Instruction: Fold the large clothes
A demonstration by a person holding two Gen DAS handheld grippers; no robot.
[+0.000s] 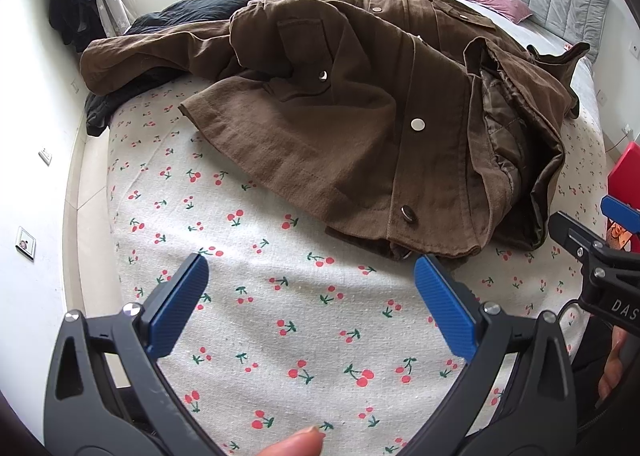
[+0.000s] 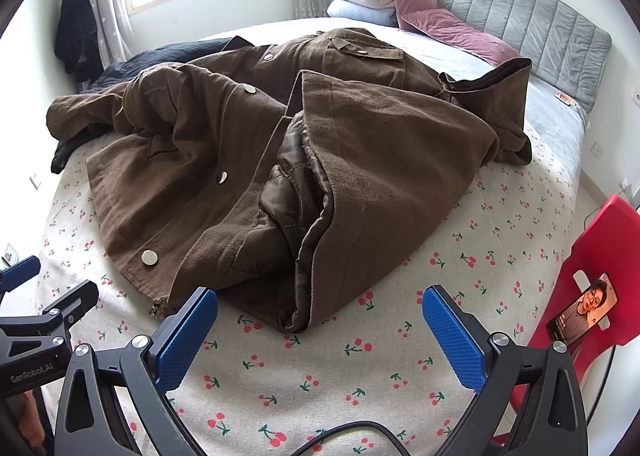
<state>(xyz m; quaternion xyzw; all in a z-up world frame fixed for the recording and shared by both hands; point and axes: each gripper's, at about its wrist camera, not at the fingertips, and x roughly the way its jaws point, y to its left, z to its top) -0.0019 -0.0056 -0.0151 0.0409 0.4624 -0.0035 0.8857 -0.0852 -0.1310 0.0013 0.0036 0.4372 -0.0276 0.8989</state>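
Early step, by the look of it: nothing folded, nothing gripped. Brown jacket heaped in a rumple on the bed, front panel flopped open to bare the quilted lining, one sleeve trailing off its far side over a dark garment, collar end toward the headboard. Left claw wide open and empty, hovering over cherry-print sheet just short of the jacket's hem. Right claw likewise wide open, empty, poised near the hem's lowest fold, not touching. Next move, in all likelihood: close each claw on a hem corner, pull the jacket flat, shut the loose panel over the lining, square the sleeves. Thick cloth, so a deep bite needed.
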